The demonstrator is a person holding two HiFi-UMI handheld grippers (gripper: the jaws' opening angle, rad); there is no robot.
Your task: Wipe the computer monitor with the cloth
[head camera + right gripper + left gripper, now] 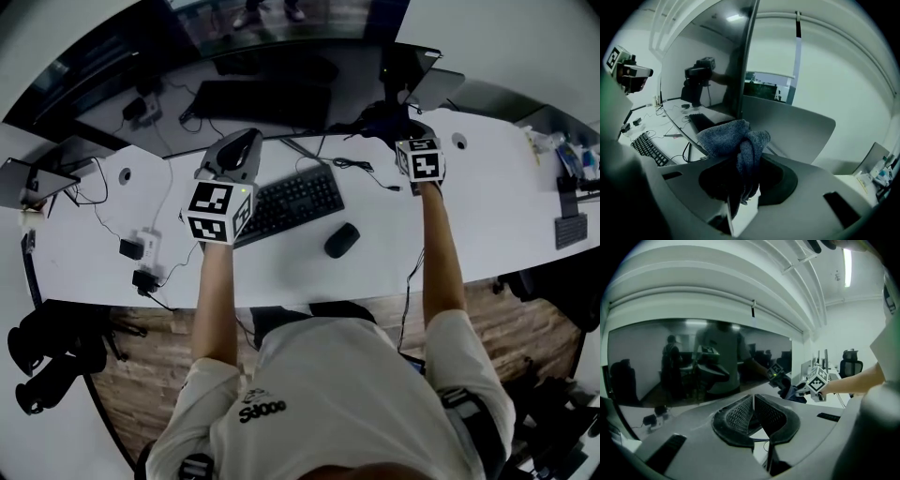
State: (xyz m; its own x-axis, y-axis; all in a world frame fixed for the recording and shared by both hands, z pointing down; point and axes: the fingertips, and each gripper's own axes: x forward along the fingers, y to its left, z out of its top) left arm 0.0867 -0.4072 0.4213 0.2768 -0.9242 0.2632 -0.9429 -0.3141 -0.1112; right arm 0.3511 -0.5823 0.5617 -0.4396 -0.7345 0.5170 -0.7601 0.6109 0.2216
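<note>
Pinching the blue cloth in the right gripper at the monitor's right edge.
Holding the left gripper, jaws pressed together and empty, near the table's far edge.

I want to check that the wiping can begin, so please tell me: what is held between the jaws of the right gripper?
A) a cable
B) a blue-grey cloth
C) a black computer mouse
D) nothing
B: in the right gripper view, the right gripper has its jaws closed on a bunched blue-grey cloth, which it holds up near the monitor.
</note>
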